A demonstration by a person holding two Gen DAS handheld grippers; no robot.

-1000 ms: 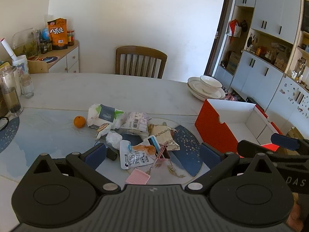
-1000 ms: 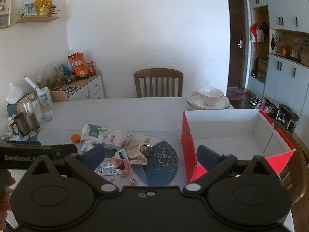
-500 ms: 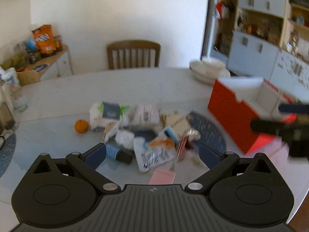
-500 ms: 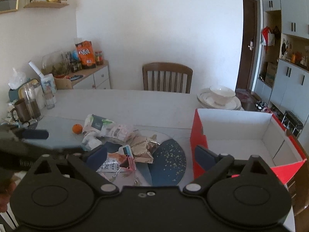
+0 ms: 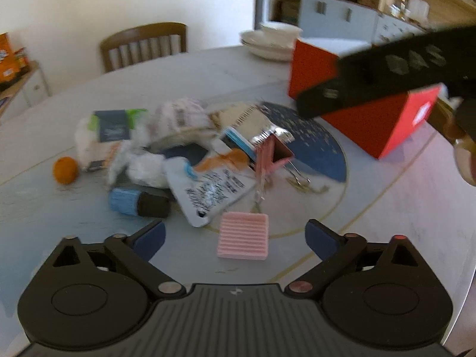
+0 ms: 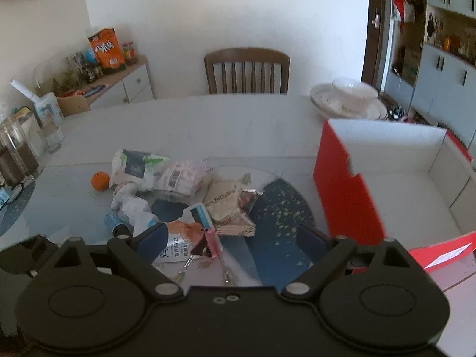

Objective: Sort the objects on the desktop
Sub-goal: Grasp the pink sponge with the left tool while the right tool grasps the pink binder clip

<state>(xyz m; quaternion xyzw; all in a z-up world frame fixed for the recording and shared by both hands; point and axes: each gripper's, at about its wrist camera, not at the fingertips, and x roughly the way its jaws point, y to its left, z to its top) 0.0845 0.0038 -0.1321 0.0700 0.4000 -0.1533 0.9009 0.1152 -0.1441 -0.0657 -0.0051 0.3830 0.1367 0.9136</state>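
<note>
A pile of snack packets and wrappers (image 5: 190,136) lies mid-table, also in the right wrist view (image 6: 184,196). In it are a small orange (image 5: 65,170), a blue-capped dark bottle (image 5: 138,203), a printed white pouch (image 5: 212,192) and a pink carton (image 5: 272,156). A pink ribbed pad (image 5: 243,239) lies just ahead of my open, empty left gripper (image 5: 235,238). My right gripper (image 6: 233,239) is open and empty above the pile's near edge. An open red box (image 6: 383,178) stands at the right; it also shows in the left wrist view (image 5: 357,110).
A wooden chair (image 6: 247,70) stands behind the table. Stacked white dishes (image 6: 349,99) sit at the far right. Jars and a cup (image 6: 26,145) stand at the left edge. A sideboard (image 6: 116,89) with snacks is at the back left. The right gripper's body (image 5: 395,71) crosses the left wrist view.
My left gripper has moved forward and down toward the pile, bringing the pink pad between its fingers. My right gripper has moved closer over the pile. Both stay open.
</note>
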